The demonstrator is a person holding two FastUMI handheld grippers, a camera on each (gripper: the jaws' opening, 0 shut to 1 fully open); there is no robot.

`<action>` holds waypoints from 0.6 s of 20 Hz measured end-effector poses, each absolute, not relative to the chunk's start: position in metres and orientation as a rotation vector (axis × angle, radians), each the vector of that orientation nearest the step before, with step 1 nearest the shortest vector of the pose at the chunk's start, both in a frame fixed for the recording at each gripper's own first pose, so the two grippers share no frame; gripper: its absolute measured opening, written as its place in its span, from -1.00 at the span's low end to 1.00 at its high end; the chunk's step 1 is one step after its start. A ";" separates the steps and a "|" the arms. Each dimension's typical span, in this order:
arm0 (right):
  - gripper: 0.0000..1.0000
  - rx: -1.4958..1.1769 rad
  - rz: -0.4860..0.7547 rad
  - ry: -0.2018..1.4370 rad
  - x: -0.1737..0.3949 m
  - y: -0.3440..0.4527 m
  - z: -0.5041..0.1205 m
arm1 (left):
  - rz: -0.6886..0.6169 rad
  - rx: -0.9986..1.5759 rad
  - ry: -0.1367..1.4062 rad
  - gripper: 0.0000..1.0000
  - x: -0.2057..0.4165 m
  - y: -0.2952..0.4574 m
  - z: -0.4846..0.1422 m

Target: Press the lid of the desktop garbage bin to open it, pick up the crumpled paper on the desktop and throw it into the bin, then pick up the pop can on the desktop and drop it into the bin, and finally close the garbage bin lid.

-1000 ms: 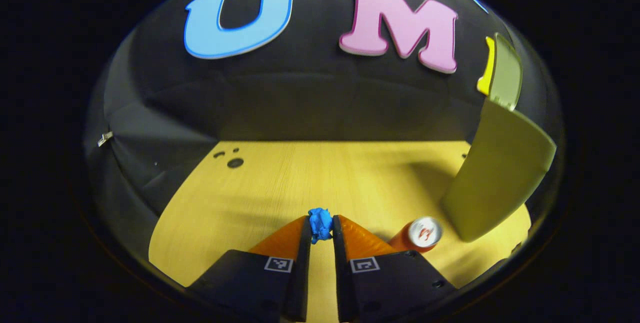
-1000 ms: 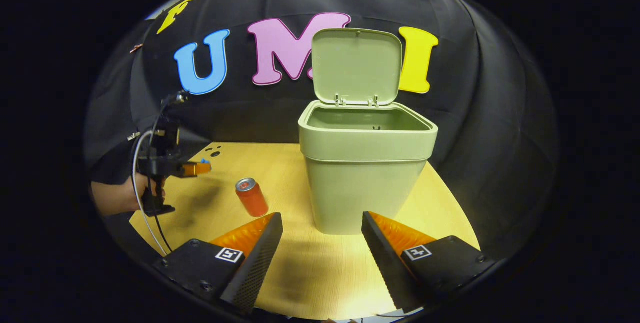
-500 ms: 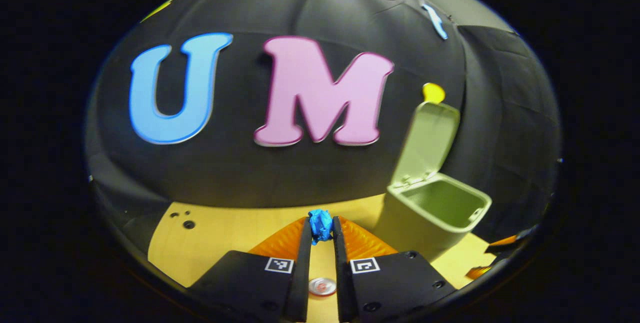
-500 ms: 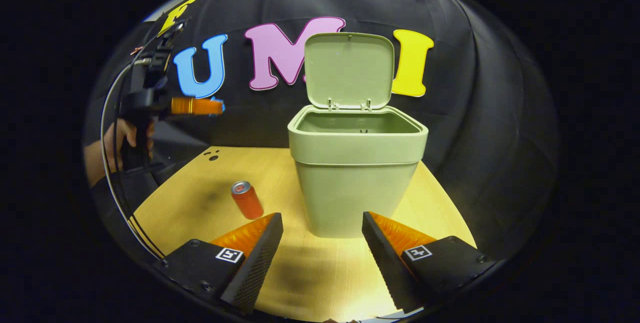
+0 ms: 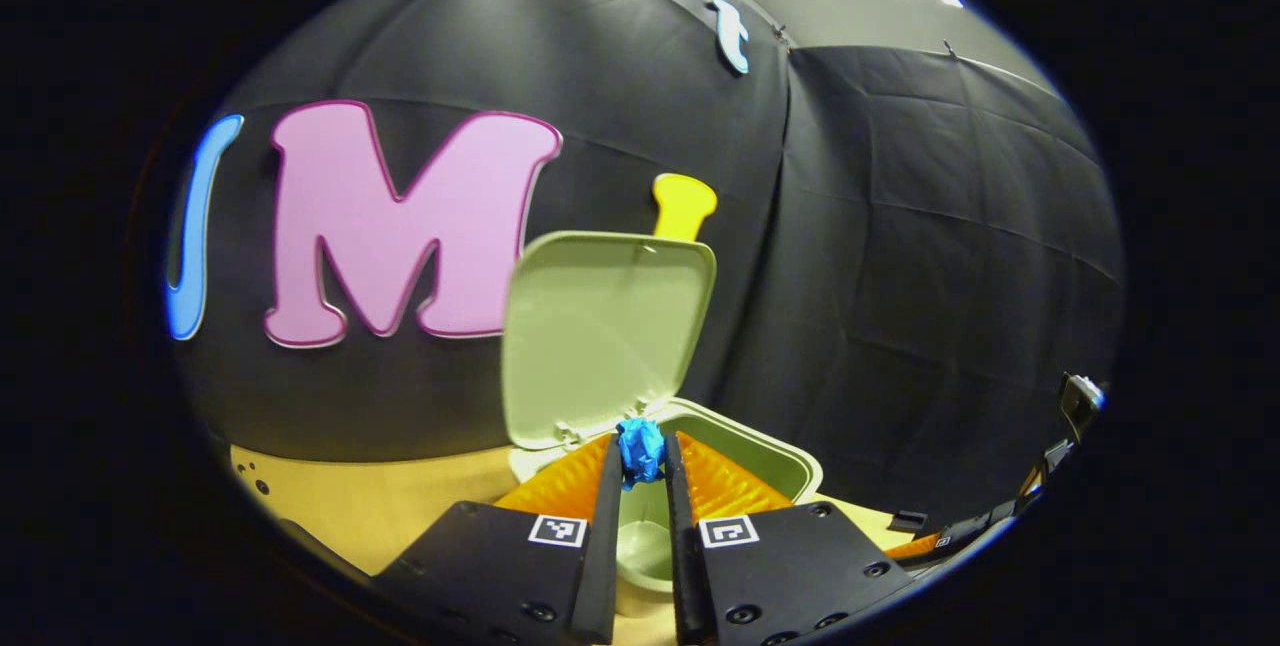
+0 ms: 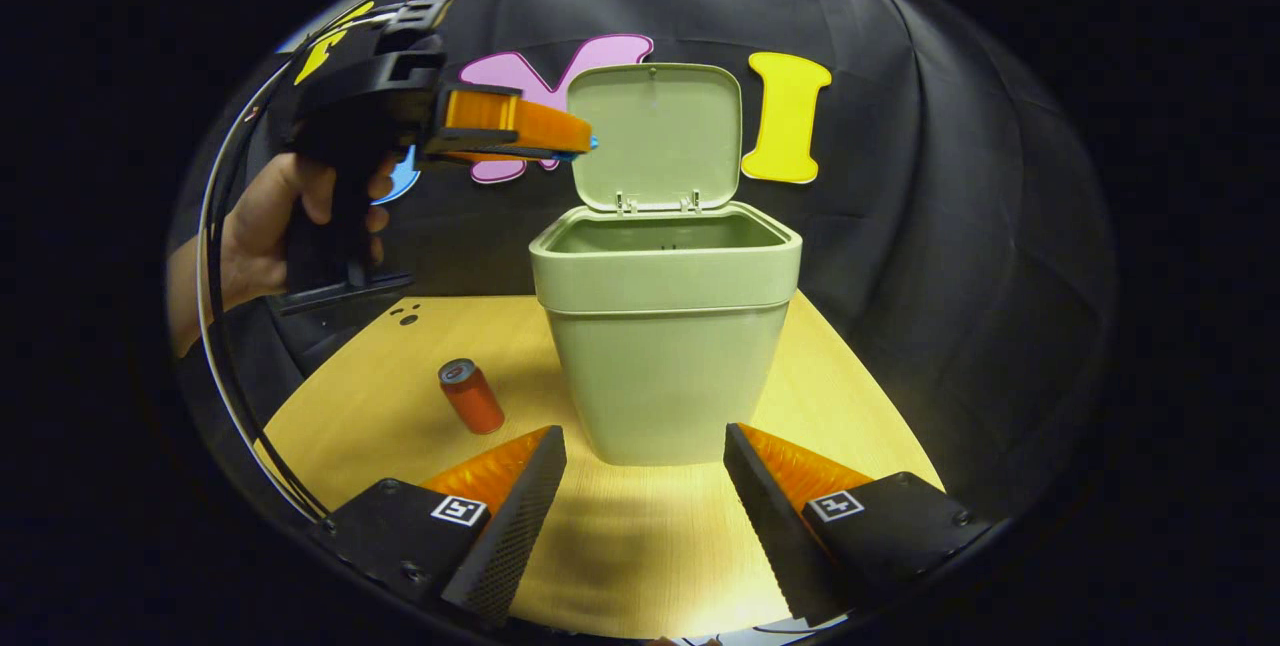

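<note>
The left gripper (image 5: 641, 456), held up in a hand (image 6: 265, 226), has its jaws pinching the blue crumpled paper (image 5: 640, 448) just over the near-left rim of the green garbage bin (image 6: 665, 326), whose lid (image 6: 660, 136) stands upright at the back, leaving the mouth open beneath. The right gripper (image 6: 645, 471) sits low before the bin with jaws spread wide on nothing, bare wooden table (image 6: 640, 536) between them. The orange pop can (image 6: 470, 396) stands upright on the table left of the bin, apart from it, black cloth walling the booth behind.
</note>
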State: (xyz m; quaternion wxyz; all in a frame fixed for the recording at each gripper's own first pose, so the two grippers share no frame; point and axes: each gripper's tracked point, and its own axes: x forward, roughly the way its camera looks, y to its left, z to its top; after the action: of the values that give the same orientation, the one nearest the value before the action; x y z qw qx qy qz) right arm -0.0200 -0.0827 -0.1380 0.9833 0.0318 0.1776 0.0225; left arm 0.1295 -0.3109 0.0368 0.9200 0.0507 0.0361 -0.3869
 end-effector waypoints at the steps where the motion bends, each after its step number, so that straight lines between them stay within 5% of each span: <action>1: 1.00 0.069 0.042 0.362 -0.020 -0.085 -0.140 | -0.803 0.108 0.083 -0.46 0.132 -0.319 0.031; 5: 1.00 0.086 0.022 0.382 -0.021 -0.093 -0.145 | -0.818 0.102 0.095 -0.25 0.136 -0.330 0.023; 10: 0.98 0.095 0.048 0.412 -0.011 -0.082 -0.151 | -0.757 0.090 0.045 0.99 0.141 -0.301 0.032; 12: 0.98 0.080 0.073 0.418 -0.011 -0.073 -0.152 | -0.713 0.081 0.011 0.96 0.140 -0.276 0.042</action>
State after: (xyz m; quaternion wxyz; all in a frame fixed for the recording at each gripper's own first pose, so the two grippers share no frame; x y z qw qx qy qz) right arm -0.0111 -0.0733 -0.1520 0.9768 0.0398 0.2072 0.0364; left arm 0.1404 -0.2757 0.0419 0.9364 0.0395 0.0052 -0.3488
